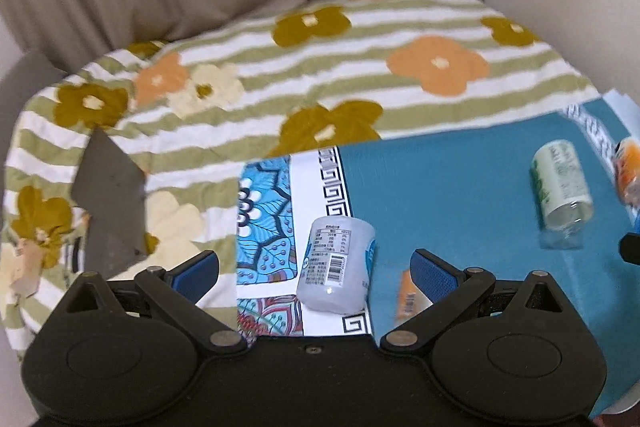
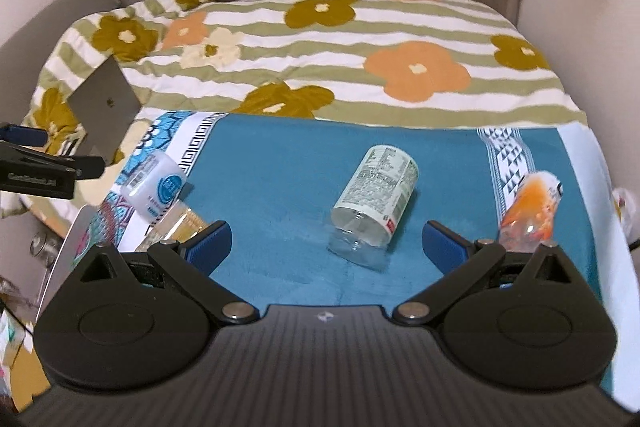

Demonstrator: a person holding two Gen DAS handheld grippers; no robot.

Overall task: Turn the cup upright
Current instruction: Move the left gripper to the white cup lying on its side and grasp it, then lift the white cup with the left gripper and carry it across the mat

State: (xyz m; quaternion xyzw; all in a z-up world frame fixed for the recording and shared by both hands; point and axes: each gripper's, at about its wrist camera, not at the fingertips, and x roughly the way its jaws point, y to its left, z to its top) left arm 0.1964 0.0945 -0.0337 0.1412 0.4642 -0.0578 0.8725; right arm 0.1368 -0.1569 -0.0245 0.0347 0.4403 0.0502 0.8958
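A white cup with a barcode label (image 1: 338,265) lies on its side on the blue mat's patterned left border, between my left gripper's (image 1: 314,269) open blue pads (image 1: 430,273). It also shows in the right wrist view (image 2: 154,185). A clear cup with a pale green label (image 2: 374,193) lies on its side in the middle of the mat, just ahead of my open right gripper (image 2: 326,243); it shows in the left wrist view (image 1: 560,187). An orange-labelled cup (image 2: 534,213) lies on its side by my right finger.
The blue mat (image 2: 272,163) lies on a flower-striped blanket (image 2: 320,43). A grey laptop (image 2: 104,105) leans at the left. A yellow-orange cup (image 2: 182,223) lies near the white one. My left gripper's body (image 2: 36,169) shows at the left edge. Curtains hang behind.
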